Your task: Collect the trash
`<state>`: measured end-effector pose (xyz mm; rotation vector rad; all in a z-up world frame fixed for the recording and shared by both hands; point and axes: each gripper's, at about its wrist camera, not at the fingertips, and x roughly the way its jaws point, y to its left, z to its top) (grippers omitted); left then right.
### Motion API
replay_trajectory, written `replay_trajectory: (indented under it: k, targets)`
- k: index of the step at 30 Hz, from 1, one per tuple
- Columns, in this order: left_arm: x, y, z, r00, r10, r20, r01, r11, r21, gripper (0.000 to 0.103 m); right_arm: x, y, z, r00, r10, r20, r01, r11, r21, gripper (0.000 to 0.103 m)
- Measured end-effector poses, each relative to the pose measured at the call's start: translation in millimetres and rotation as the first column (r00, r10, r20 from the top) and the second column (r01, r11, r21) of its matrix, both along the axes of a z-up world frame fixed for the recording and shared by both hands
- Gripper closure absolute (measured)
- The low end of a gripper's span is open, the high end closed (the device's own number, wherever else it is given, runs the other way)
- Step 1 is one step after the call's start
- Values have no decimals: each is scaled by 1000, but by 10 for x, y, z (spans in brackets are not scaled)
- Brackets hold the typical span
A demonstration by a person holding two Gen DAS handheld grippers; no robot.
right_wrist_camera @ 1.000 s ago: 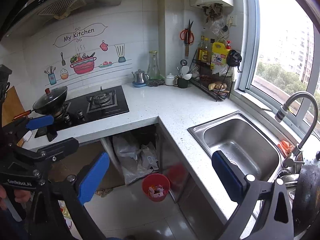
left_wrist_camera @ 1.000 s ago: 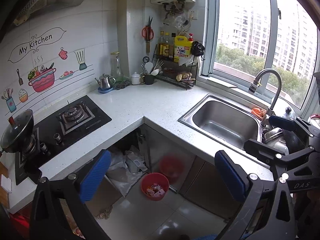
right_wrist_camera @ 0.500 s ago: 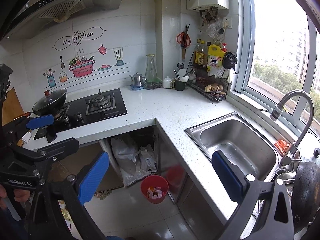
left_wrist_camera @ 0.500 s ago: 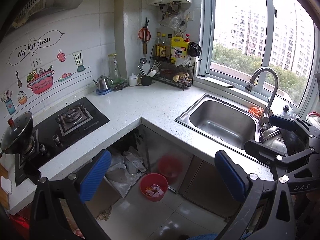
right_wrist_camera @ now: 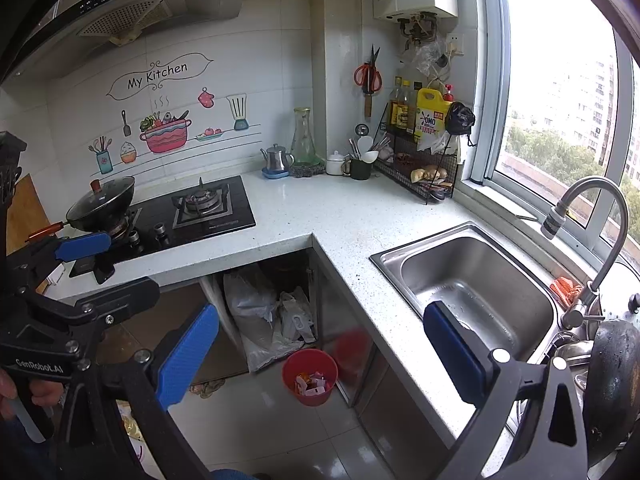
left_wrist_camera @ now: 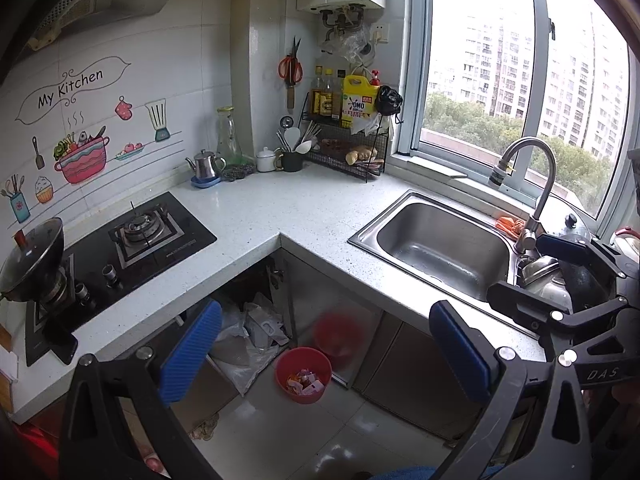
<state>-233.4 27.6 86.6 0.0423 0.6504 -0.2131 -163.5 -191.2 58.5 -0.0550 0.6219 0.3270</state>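
A small red bin (left_wrist_camera: 303,374) holding several wrappers stands on the floor in front of the counter corner; it also shows in the right wrist view (right_wrist_camera: 310,376). My left gripper (left_wrist_camera: 324,350) is open and empty, held high above the floor. My right gripper (right_wrist_camera: 320,356) is open and empty, also high and back from the counter. Each gripper shows at the edge of the other's view: the right gripper (left_wrist_camera: 560,276) and the left gripper (right_wrist_camera: 84,264). No loose trash shows on the white L-shaped counter (left_wrist_camera: 256,216).
A gas hob (left_wrist_camera: 132,240) with a lidded wok (left_wrist_camera: 34,256) is on the left. A steel sink (left_wrist_camera: 436,244) with a tap (left_wrist_camera: 528,184) is on the right, pots beside it. White plastic bags (right_wrist_camera: 268,316) fill the open cabinet. A rack (right_wrist_camera: 424,160) of bottles stands by the window.
Both grippers have drawn back and tilted slightly, so the counter and bin sit a little farther off in view. Both stay open and empty.
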Motion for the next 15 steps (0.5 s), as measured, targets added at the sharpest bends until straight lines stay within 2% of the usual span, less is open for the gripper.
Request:
replay_trajectory:
  k: [15]
  targets:
    - [7,-122,-34,1000,20,-9,-20,1000,22,0,38,-39,-39,1000,3,-17,-3,1000,2,1]
